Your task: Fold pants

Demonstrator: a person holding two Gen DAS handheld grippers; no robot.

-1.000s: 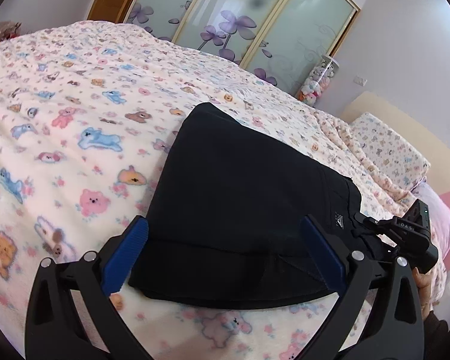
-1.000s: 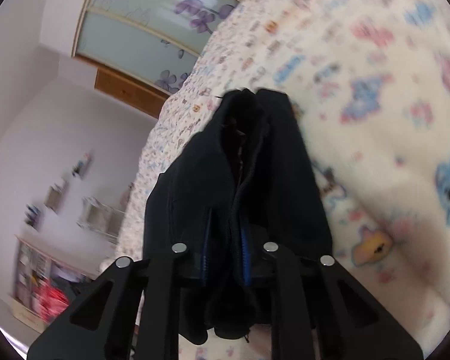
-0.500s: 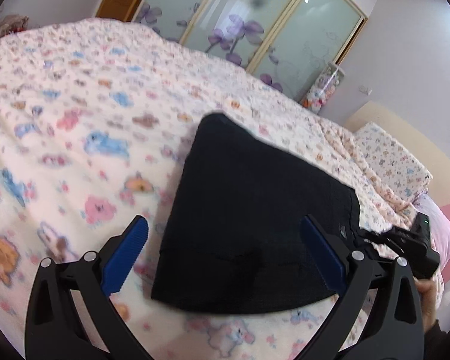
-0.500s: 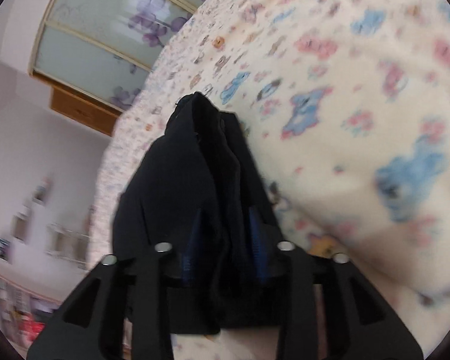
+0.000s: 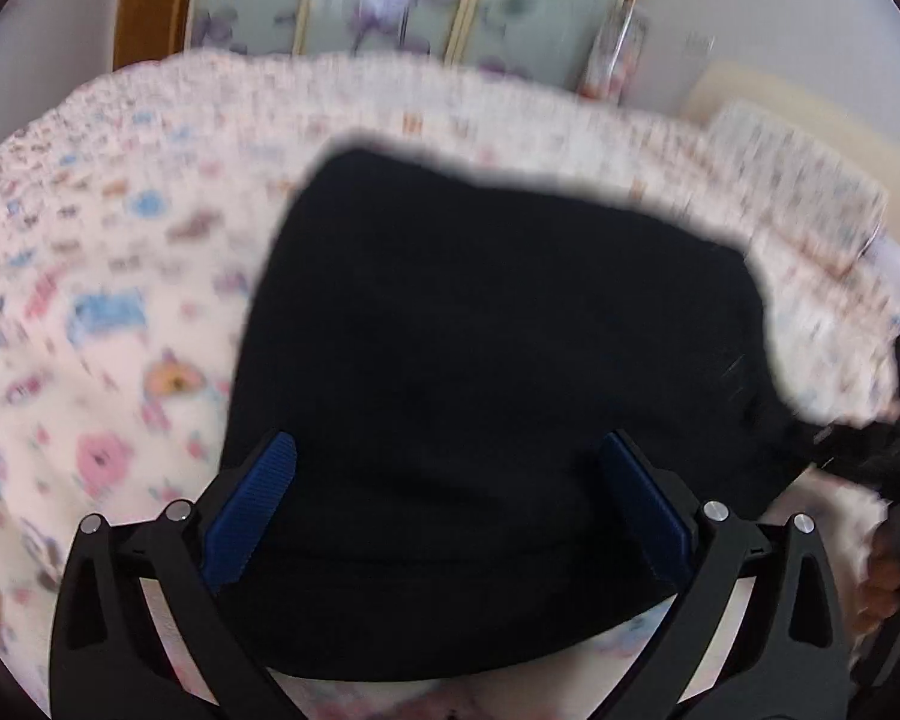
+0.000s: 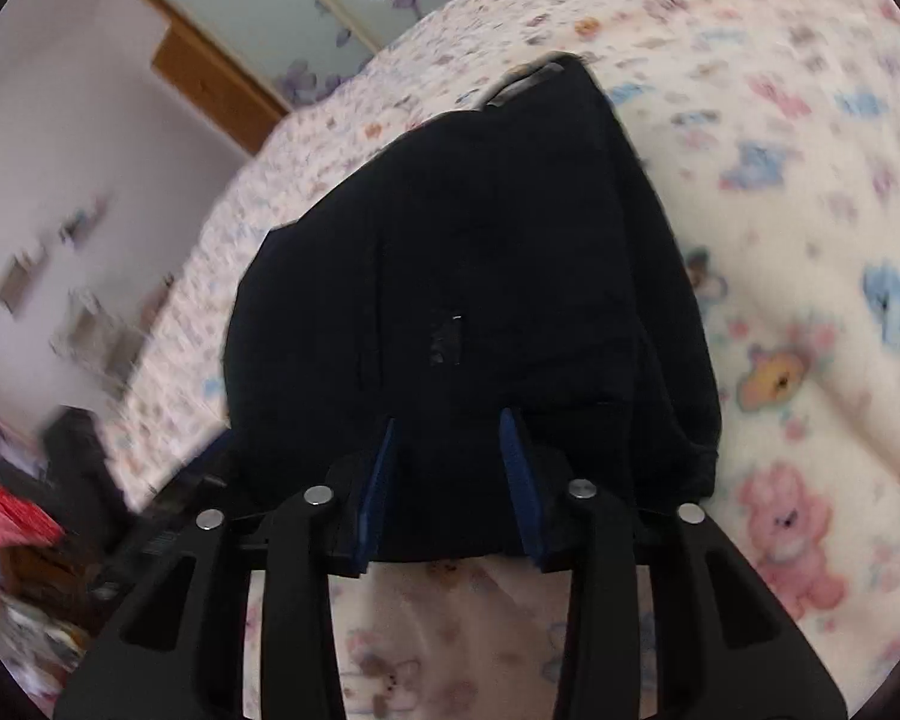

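Note:
The black pants (image 5: 480,360) lie folded into a compact stack on the teddy-bear bedspread (image 5: 108,360). My left gripper (image 5: 450,498) is wide open, its blue pads either side of the stack's near edge, just above it. In the right wrist view the pants (image 6: 468,288) show as a flat dark stack with a small label. My right gripper (image 6: 450,480) stands partly open at the stack's near edge; its blue pads are apart, with cloth seen between them and no clear pinch. The right gripper body also shows at the left wrist view's right edge (image 5: 894,444).
The patterned bedspread (image 6: 780,240) spreads all around the pants. Frosted floral wardrobe doors (image 5: 390,0) stand behind the bed. A pillow (image 5: 798,180) and headboard lie at far right. Shelves and clutter (image 6: 30,480) stand beyond the bed's left side.
My right gripper's jaws have spread wider and the bunched cloth it pinched now lies flat as a stack. My left gripper has moved closer over the pants, still open. Both views are motion-blurred.

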